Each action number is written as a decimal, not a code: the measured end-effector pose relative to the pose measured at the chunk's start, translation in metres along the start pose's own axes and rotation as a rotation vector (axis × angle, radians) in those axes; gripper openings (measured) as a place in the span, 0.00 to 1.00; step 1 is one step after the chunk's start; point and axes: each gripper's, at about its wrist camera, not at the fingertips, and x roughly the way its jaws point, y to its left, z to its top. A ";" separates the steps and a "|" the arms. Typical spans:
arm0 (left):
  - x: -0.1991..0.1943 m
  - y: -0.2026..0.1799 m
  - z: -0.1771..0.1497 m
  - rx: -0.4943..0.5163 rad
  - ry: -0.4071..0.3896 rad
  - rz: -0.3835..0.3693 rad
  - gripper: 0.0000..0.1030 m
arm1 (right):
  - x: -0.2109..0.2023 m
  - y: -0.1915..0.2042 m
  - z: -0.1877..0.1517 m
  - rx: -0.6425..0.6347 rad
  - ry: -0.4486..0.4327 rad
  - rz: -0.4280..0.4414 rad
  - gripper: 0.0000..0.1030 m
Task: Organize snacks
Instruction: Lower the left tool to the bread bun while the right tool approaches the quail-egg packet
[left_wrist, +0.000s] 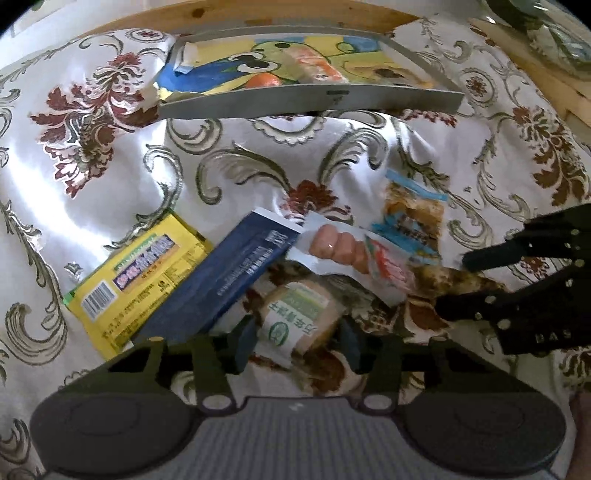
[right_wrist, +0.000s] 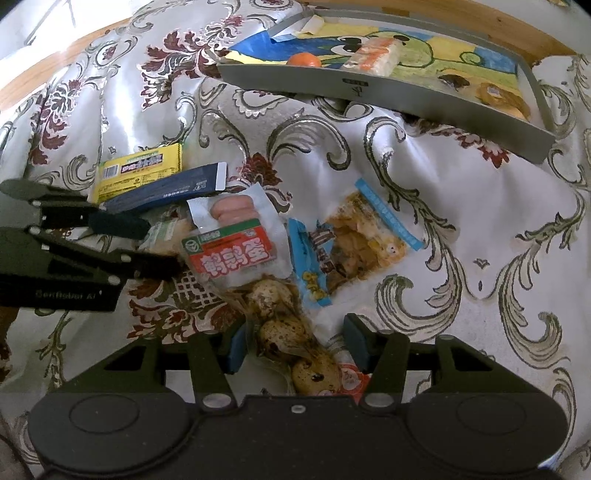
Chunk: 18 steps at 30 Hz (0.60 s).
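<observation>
A glossy white cloth (left_wrist: 236, 155) with maroon flowers and grey-green scrolls covers the surface, lying in soft wrinkles and catching bright light on its left part. Bare pale wood (left_wrist: 258, 16) with a dark knot shows along the far edge, and another wooden strip (right_wrist: 33, 79) shows at the cloth's left border.

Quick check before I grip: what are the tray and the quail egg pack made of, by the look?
Tray: looks like rigid grey plastic or painted metal, with a matte, even wall that keeps its shape; which of the two is unclear. Quail egg pack: thin clear glossy film, probably plastic; the speckled eggs show through it and it clings to their shapes.
</observation>
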 end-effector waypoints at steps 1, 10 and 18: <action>-0.001 -0.002 -0.001 -0.005 0.007 -0.008 0.49 | -0.001 -0.001 0.000 0.009 0.004 0.005 0.54; -0.001 -0.010 -0.001 0.041 -0.010 0.018 0.60 | -0.002 0.008 -0.004 -0.059 -0.010 -0.016 0.59; 0.012 -0.005 0.000 0.052 -0.009 0.027 0.77 | 0.008 0.009 -0.004 -0.119 -0.008 -0.047 0.73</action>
